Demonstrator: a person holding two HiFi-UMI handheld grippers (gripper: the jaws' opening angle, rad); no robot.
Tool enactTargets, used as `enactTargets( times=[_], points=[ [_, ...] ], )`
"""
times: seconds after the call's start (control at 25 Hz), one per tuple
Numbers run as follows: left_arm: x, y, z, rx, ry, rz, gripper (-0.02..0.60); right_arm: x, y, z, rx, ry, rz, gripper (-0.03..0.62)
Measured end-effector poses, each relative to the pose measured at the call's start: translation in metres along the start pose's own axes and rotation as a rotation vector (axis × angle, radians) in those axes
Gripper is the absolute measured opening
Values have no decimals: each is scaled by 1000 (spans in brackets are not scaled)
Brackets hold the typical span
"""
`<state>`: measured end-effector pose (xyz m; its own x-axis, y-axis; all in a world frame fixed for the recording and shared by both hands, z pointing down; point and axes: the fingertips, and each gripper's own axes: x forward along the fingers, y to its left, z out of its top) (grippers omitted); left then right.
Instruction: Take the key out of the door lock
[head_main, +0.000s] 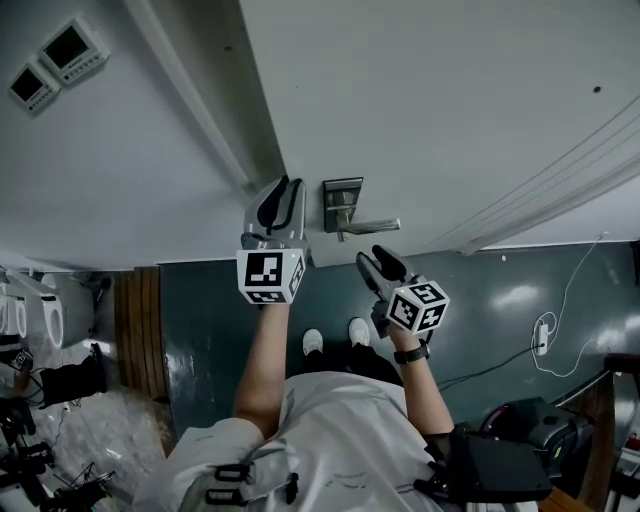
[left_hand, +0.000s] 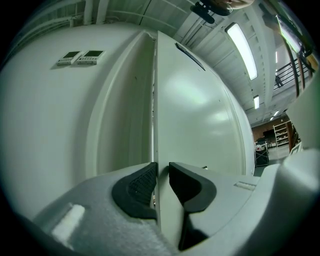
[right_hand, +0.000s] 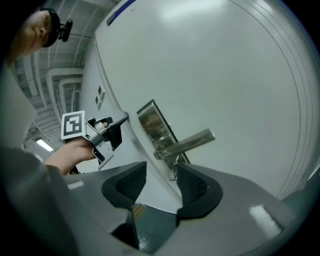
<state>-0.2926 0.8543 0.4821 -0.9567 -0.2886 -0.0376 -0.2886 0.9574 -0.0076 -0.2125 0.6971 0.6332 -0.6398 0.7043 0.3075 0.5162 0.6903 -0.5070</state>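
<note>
Key (right_hand: 173, 170), small and silvery, juts straight out from the white door (head_main: 420, 100) below its steel lever (right_hand: 187, 142); right gripper (right_hand: 160, 172) gapes empty, left gripper (left_hand: 161, 172) pinches the door's edge.

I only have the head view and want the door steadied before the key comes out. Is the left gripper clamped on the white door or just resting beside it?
Observer: Clamped. The left gripper view shows the left gripper with its jaws closed on the edge of the white door, one on each face.
Operator: And the right gripper's jaws?
Observer: The right gripper is open with nothing between its jaws; the small metal key under the silver lever handle sits ahead of them.
Operator: Lined up with the gap?
Observer: Nearly; in the right gripper view the key sits close to the jaw at that view's right.
</note>
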Motion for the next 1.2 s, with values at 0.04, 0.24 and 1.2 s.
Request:
enactTargets(
  times=[0.04, 0.24, 1.2],
  points=[
    [0, 0, 0, 0, 2, 0, 83, 5, -4, -8, 48, 7, 11, 198],
    [0, -1, -1, 1, 12, -6, 80, 33, -24, -39, 401, -33, 96, 222],
    [-1, -2, -2, -16, 35, 1, 76, 94, -40, -50, 999, -322, 193, 26]
  ],
)
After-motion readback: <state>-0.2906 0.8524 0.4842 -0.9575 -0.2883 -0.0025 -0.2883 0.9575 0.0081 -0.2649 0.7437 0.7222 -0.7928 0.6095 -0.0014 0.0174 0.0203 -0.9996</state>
